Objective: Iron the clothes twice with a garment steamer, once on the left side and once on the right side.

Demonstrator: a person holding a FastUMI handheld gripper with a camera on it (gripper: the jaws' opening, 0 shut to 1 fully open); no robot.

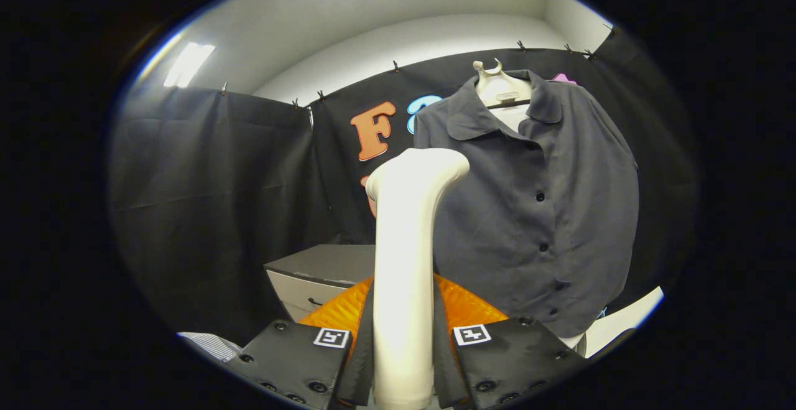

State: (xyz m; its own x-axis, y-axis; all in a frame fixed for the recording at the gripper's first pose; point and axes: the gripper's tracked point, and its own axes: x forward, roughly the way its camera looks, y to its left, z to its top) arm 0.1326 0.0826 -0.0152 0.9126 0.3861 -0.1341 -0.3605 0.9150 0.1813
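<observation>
A white garment steamer (404, 260) stands upright between my fingers, its head bent toward the shirt. My gripper (403, 316) is shut on the steamer's handle, both fingers pressing its sides. Beyond the fingers and to their right, a dark grey button-up shirt (547, 211) hangs on a pale hanger (499, 89) against the black cloth wall. The steamer's head sits close to the shirt's left shoulder edge, and I cannot tell whether it touches the fabric.
A low cabinet (323, 273) with a grey top and white drawer front stands behind the steamer, left of the shirt. A white surface (622, 323) shows below the shirt's hem. A striped cloth (211, 344) lies beside the left finger.
</observation>
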